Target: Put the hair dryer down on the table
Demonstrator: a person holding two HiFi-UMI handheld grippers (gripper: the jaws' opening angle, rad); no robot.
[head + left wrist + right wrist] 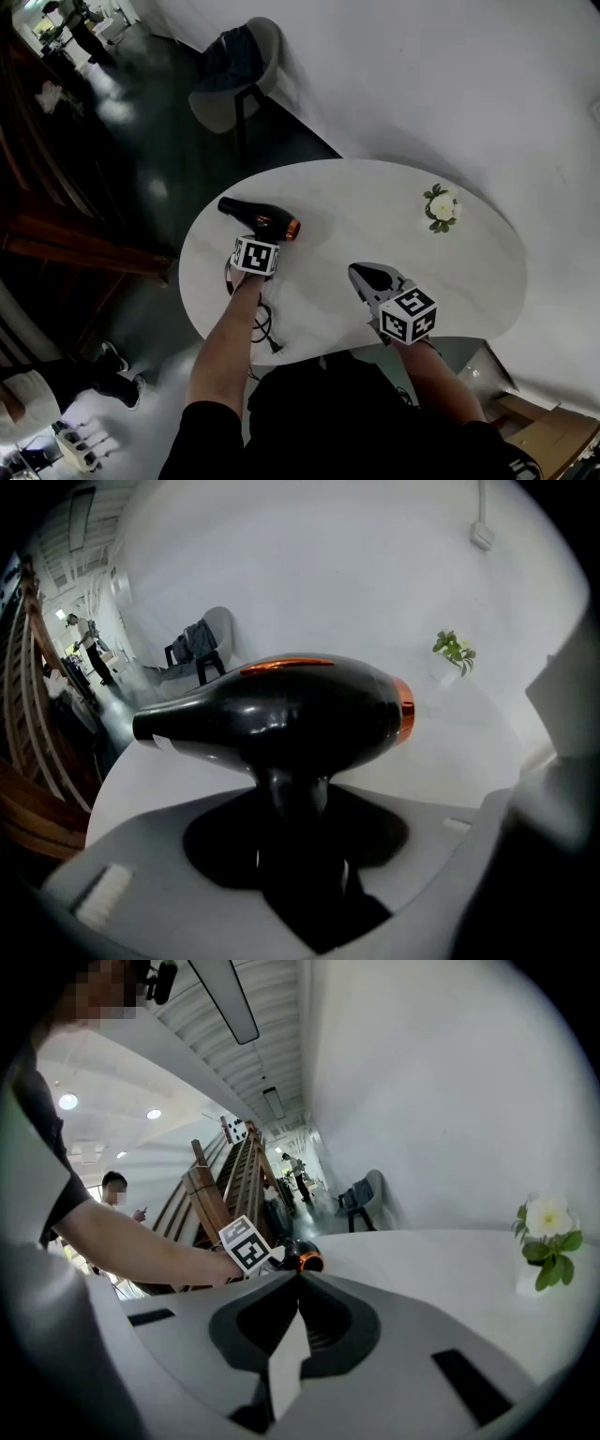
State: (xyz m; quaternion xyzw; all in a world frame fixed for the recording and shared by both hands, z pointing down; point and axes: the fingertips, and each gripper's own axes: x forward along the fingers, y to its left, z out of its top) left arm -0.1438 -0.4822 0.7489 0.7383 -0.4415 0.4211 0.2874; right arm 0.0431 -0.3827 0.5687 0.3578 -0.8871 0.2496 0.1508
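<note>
A black hair dryer (258, 220) with an orange ring at its rear lies low over the left part of the white oval table (375, 206), nozzle pointing left. Whether its body touches the top I cannot tell. My left gripper (260, 242) is at its handle. In the left gripper view the handle (295, 799) runs down between the jaws, with thin slivers of light on both sides, so the pads stand just off it. My right gripper (358, 273) hovers over the table's front middle, shut and empty; its view shows the jaws meeting (300, 1279) and the dryer (302, 1258) beyond.
A small white flower in a pot (442, 207) stands at the table's far right. The dryer's black cable (265, 328) hangs over the front left edge. A grey chair (234, 75) stands beyond the table; a cardboard box (553, 436) sits at the lower right. People stand far off.
</note>
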